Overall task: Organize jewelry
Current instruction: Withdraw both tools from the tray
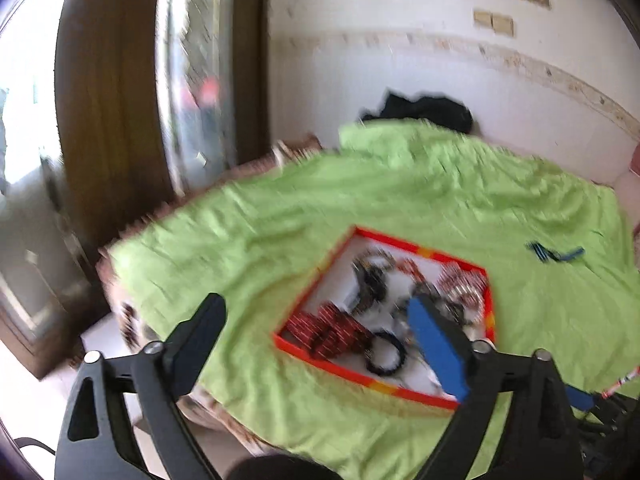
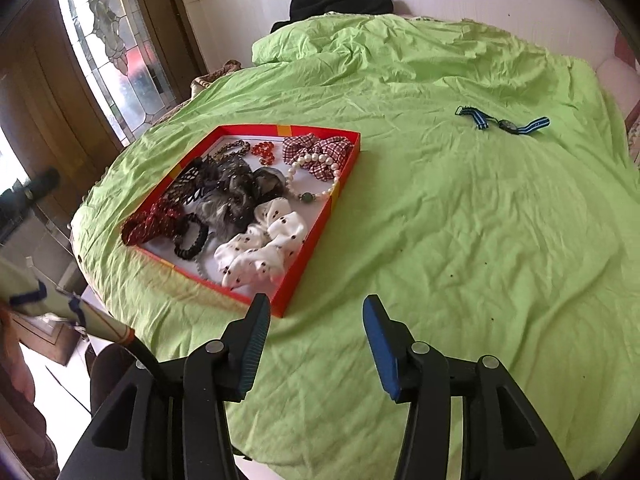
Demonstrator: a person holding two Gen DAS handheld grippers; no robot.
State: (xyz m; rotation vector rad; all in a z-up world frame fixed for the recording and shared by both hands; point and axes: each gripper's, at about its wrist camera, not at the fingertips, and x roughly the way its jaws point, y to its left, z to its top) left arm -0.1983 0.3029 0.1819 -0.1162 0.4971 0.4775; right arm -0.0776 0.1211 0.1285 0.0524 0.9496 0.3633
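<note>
Left wrist view, blurred: your left gripper is spread wide with nothing between its jaws, above the red tray of jewelry on the green sheet, so it looks free for the next piece

Right wrist view: your right gripper stands half spread and empty just beside the tray's near corner; the striped watch lies well apart on the sheet, probably the last item to collect

A green-sheeted bed carries a red tray, a striped watch and black cloth.
</note>
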